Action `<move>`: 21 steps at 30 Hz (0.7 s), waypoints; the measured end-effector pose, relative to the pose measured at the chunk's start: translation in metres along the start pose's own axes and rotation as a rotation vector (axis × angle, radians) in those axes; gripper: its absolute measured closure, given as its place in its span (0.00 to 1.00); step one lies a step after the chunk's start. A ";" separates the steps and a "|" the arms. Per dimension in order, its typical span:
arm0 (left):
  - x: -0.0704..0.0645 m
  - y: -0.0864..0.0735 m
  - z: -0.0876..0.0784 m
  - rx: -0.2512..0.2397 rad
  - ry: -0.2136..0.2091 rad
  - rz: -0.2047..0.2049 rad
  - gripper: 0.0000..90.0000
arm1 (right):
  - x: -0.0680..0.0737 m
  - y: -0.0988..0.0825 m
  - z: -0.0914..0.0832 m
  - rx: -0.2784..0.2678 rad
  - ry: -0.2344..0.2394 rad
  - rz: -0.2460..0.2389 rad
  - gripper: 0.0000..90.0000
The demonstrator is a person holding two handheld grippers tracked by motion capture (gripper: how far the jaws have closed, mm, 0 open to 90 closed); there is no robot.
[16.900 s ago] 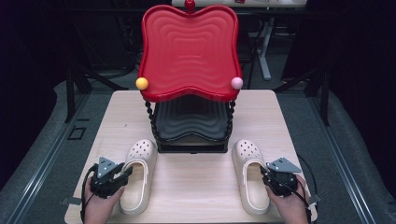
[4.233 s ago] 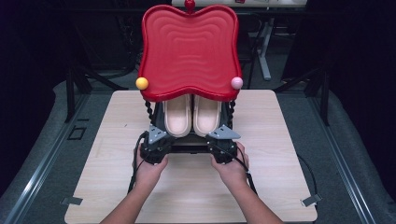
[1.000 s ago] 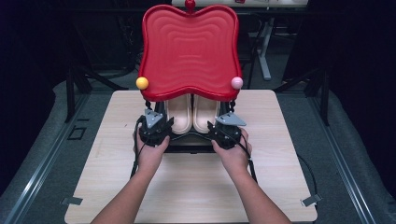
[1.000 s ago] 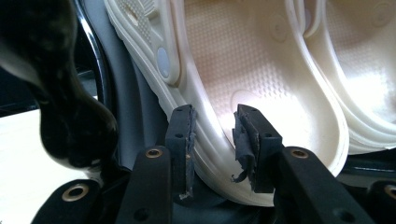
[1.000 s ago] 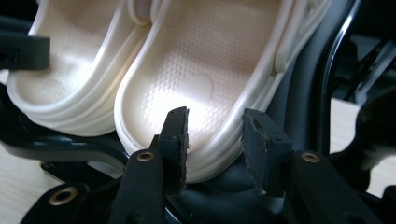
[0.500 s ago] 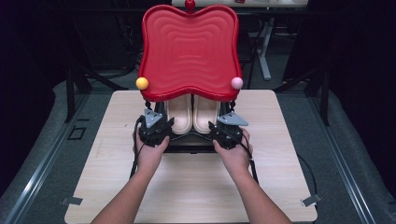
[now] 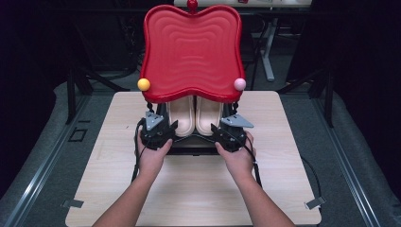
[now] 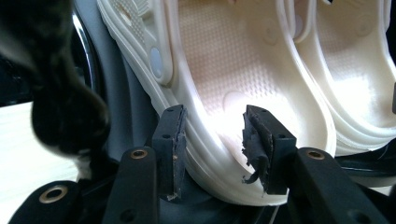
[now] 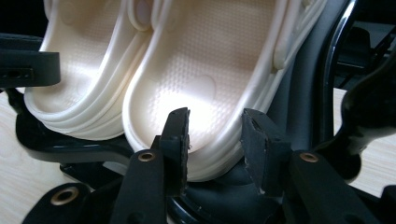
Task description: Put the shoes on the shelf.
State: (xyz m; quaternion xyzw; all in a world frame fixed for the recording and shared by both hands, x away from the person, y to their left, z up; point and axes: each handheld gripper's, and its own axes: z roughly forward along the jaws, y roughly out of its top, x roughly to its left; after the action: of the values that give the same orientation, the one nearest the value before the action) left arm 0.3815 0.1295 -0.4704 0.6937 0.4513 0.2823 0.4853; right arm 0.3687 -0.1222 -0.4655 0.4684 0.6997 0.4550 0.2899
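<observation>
Clogs (image 7: 195, 117) side by side, heels toward person

Light wooden table (image 7: 283, 189) on grey carpeted floor (image 7: 350, 156), metal floor rail (image 7: 42, 165) at left, white desk legs (image 7: 268, 52) far behind, dark surroundings.

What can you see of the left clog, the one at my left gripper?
The left clog is a cream, soft-looking moulded foam shoe with a dimpled footbed, ridged sidewalls and a strap pivoted on a round rivet. It lies sole down on the black lower shelf of the rack, under the red tray, heel toward you, beside its twin. The left gripper straddles its heel rim; its jaws have just been opening, and whether the pads touch is unclear.
</observation>
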 end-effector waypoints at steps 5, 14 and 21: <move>0.001 -0.002 -0.002 0.008 -0.012 -0.012 0.64 | 0.002 0.001 -0.005 -0.008 0.011 -0.013 0.68; 0.002 -0.004 -0.014 0.013 -0.031 0.004 0.62 | 0.006 0.001 -0.018 -0.024 0.027 -0.030 0.65; 0.003 -0.007 -0.028 -0.001 -0.046 0.015 0.60 | 0.007 -0.002 -0.027 -0.019 0.026 -0.052 0.64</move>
State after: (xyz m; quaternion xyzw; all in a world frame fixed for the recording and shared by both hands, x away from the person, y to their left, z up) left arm 0.3568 0.1444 -0.4668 0.7033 0.4344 0.2700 0.4938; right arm 0.3430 -0.1262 -0.4554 0.4411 0.7111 0.4600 0.2970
